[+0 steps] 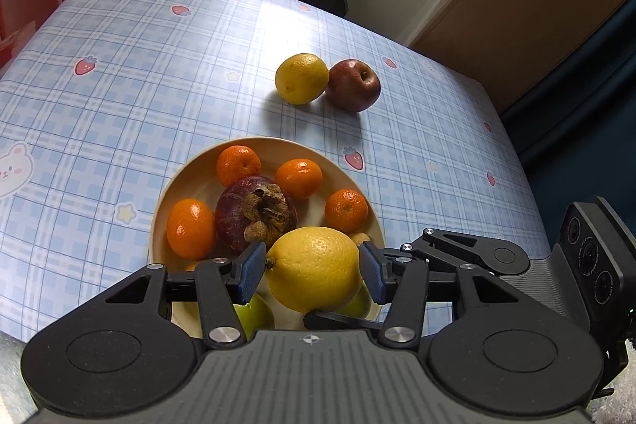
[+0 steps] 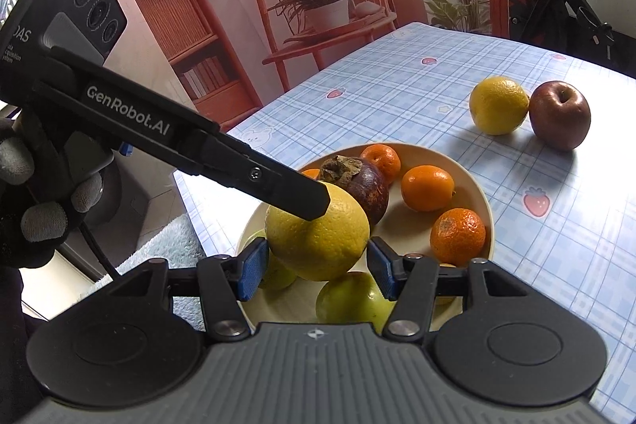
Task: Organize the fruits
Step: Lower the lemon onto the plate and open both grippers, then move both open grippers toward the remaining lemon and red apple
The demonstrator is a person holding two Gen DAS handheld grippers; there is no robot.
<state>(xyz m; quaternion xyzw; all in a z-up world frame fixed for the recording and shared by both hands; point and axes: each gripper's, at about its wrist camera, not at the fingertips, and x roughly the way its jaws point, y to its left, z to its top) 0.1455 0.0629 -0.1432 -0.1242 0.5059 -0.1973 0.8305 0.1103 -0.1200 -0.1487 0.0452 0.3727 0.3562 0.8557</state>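
The jaws of the left gripper (image 1: 312, 271) stand wide, and their blue pads press the two ends of the held lemon (image 1: 318, 257). It hangs over the near side of the plate (image 1: 187, 181), above the fruit lying there. The right gripper (image 2: 316, 273) is spread just as wide around the same lemon. In its own view the left pad meets the peel and the right pad sits just beside it, so I cannot tell whether it grips.

Counted from left to right on the one cream plate:
- Four small oranges: an oval one (image 1: 190, 227) at the left rim, one (image 1: 238, 165) at the far rim, one (image 1: 298, 177) next to it, and one (image 1: 346, 211) at the right.
- One dark purple mangosteen (image 1: 256, 213) in the middle, with a dry brown calyx on top.
- Two green fruits (image 1: 254, 312) at the near edge, partly hidden under the lemon and the fingers.

Beyond the plate, on the blue checked tablecloth (image 1: 119, 106), lie a second lemon (image 1: 302, 78) and, touching its right side, one red apple (image 1: 353, 85) with its stem hollow facing up.

That makes two lemons in all. The held one is bright yellow with pitted peel and a small brown stem nub at its left end. A gloved hand (image 2: 35, 193) grasps the left gripper's handle.
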